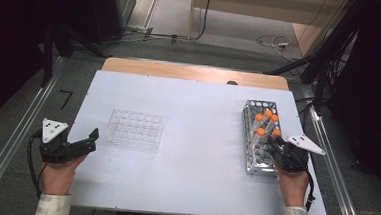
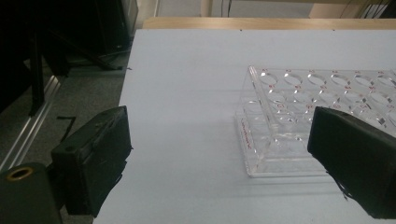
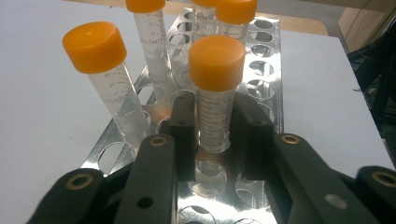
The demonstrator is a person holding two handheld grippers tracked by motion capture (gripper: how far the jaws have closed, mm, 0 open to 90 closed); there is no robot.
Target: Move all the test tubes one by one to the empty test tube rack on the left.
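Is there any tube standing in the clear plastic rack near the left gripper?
No, the clear plastic rack has only empty holes; the orange-capped tubes stand in the metal rack.

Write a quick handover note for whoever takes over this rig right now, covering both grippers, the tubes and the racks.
Right gripper: jaws on either side of the nearest orange-capped tube in the metal rack, touching or nearly so; firm grip unclear.
Left gripper: open, holding nothing, just left of the clear plastic rack.
Five capped tubes stand in the metal rack at the table's right.
The clear rack holds no tubes, so none have been transferred.
Left, probably: lift this tube and move the tubes across.
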